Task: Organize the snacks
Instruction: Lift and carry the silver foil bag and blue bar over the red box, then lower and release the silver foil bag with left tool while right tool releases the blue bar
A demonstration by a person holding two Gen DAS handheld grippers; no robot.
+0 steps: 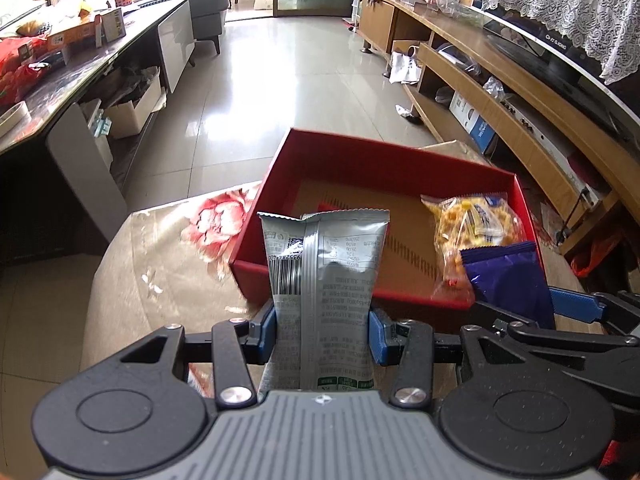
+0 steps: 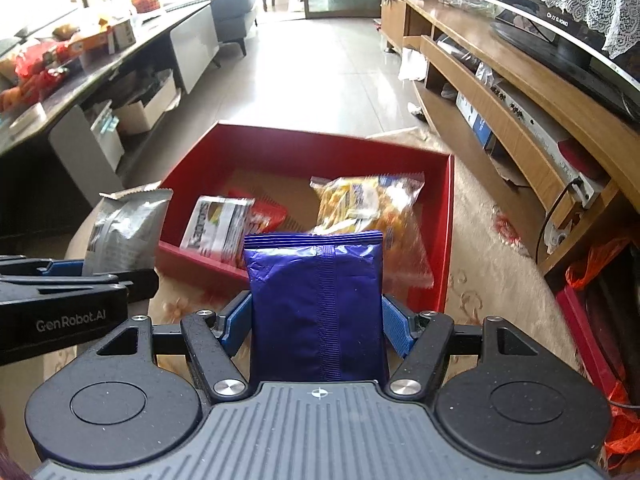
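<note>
Left wrist view: both my hand-held grippers are loaded, red box right ahead.
Left hand-held gripper clamps the grey packet, right hand-held gripper the blue packet; yellow candy bag already inside.

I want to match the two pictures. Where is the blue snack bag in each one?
Left wrist view: the blue snack bag is at lower right, held in the right gripper, in front of the red box.
Right wrist view: it stands in the bottom middle, squeezed between the blue pads.
Shared landmark: the yellow candy bag in the box.
</note>
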